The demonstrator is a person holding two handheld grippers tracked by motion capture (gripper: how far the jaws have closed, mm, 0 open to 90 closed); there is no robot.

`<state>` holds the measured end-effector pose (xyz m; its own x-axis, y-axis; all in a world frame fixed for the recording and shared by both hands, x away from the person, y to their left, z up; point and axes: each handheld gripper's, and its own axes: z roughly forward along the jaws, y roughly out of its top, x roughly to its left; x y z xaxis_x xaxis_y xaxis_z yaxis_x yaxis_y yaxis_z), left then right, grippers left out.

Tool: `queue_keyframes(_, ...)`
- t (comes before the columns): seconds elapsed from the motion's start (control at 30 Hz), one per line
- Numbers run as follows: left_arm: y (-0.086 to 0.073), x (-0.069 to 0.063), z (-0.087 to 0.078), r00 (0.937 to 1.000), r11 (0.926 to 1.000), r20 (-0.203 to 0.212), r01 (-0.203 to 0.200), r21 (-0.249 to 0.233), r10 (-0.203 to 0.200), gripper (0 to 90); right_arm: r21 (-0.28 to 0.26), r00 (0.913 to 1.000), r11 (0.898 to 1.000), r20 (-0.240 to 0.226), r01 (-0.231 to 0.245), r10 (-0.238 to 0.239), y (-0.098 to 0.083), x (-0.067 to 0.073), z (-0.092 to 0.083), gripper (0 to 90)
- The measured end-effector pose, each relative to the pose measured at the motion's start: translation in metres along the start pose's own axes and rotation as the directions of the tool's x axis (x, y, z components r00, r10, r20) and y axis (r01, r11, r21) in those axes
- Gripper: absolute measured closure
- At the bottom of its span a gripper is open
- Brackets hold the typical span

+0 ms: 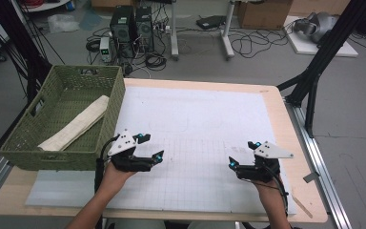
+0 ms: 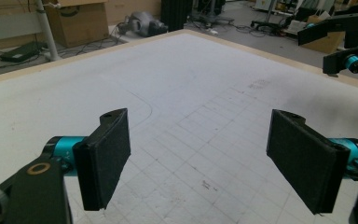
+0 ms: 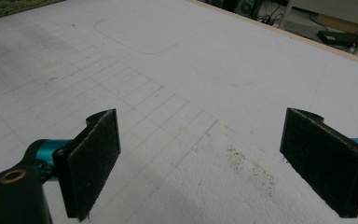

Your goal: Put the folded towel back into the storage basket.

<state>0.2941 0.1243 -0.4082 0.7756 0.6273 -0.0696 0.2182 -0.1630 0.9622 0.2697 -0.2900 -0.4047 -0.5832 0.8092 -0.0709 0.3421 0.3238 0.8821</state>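
Observation:
My left gripper [image 1: 153, 146] hovers over the white gridded mat [image 1: 200, 124] near its front left, held by a hand. Its jaws stand wide apart with nothing between them, and the left gripper view shows the same open gap [image 2: 209, 158] over bare mat. My right gripper [image 1: 242, 153] is at the front right of the mat, open as well. The right gripper view looks between its black pads [image 3: 93, 158] at empty grid lines. In the left gripper view the right gripper [image 2: 349, 46] appears far off at the top right.
A green woven basket [image 1: 26, 155] sits at the table's left edge with a folded cream cloth [image 1: 78, 125] lying in it. The wooden table edge [image 1: 286, 119] borders the mat. Computers, cables and boxes lie on the floor beyond.

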Motion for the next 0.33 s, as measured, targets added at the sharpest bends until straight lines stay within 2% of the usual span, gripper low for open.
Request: queue_keyframes(0.33, -0.0002, 0.0013, 0.0012, 1.0, 1.0, -0.006, 0.005, 0.003, -0.005, 21.9, -0.013, 1.0, 1.0, 0.0, -0.005, 0.005, -0.0011, -0.0016, 0.0014, 11.3)
